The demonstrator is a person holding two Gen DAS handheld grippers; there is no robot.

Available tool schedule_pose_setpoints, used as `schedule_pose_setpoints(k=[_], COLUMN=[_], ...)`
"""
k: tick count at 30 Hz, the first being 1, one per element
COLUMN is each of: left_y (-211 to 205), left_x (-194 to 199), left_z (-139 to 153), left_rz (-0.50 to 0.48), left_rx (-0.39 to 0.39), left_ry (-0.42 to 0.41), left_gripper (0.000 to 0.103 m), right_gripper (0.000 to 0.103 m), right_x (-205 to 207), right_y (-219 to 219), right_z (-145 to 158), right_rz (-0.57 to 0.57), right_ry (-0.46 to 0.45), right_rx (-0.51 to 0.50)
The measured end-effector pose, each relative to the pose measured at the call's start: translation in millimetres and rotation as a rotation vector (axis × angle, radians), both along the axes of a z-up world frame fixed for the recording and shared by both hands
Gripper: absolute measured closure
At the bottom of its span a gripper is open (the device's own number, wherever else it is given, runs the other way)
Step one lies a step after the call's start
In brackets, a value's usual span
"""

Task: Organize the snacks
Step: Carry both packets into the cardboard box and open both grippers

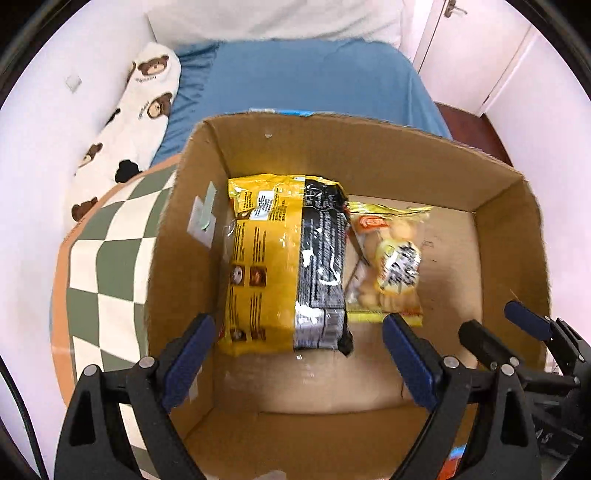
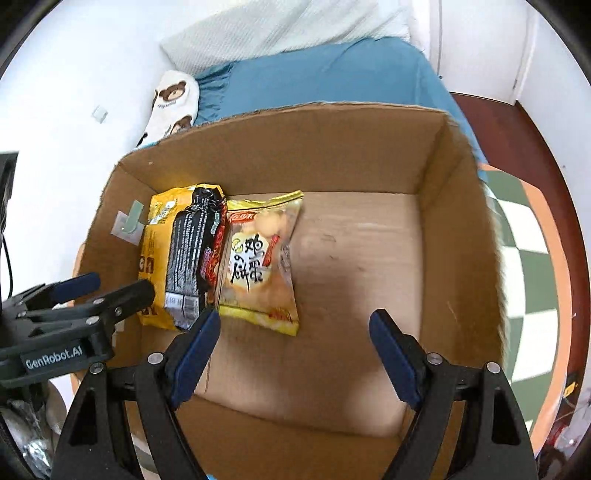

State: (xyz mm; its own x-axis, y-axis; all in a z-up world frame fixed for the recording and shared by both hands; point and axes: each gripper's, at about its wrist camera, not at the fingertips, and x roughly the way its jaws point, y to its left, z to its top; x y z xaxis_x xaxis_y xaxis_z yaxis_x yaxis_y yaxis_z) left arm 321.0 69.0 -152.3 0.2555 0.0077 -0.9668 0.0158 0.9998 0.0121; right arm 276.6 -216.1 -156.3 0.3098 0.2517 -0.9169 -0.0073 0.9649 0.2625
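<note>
Open brown cardboard box (image 2: 369, 155) seen from above, standing on a green-and-cream checkered cloth (image 1: 107, 266). Inside, along its left wall, lie a yellow snack bag (image 1: 258, 266), a black noodle packet (image 1: 323, 258) upon it, and a clear yellow-edged biscuit bag (image 2: 262, 266) beside them. Left gripper (image 1: 299, 354) and right gripper (image 2: 295, 350) hover above, fingers spread apart, holding nothing.

Ahead of you lies a bed with a blue sheet (image 1: 310, 77), a white blanket (image 2: 280, 29) and a bear-print pillow (image 1: 140, 110) against white walls (image 2: 74, 74); dark red-brown floor (image 2: 491, 125) shows at right.
</note>
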Motion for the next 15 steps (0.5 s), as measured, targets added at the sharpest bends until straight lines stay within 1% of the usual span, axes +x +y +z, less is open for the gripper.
schedule_pose_setpoints(k=[4, 8, 15], left_y=[1.3, -4.9, -4.4], left_x=[-17.7, -41.6, -83.9], left_z=[15.9, 34.6, 65.4], left_rz=[-0.013, -0.029, -0.031], left_rx=[-0.008, 0.004, -0.018], left_ry=[-0.057, -0.118, -0.200], left_gripper=[0.010, 0.010, 0.010], right_gripper=[0.018, 0.018, 0.018], right_x=[-18.4, -37.0, -77.3], right_y=[-5.3, -6.4, -4.9], right_z=[24.0, 41.7, 79.8], right_rz=[-0.024, -0.041, -0.052], right_ry=[-0.043, -0.089, -0.175], right_rx=[-0.021, -0.037, -0.060])
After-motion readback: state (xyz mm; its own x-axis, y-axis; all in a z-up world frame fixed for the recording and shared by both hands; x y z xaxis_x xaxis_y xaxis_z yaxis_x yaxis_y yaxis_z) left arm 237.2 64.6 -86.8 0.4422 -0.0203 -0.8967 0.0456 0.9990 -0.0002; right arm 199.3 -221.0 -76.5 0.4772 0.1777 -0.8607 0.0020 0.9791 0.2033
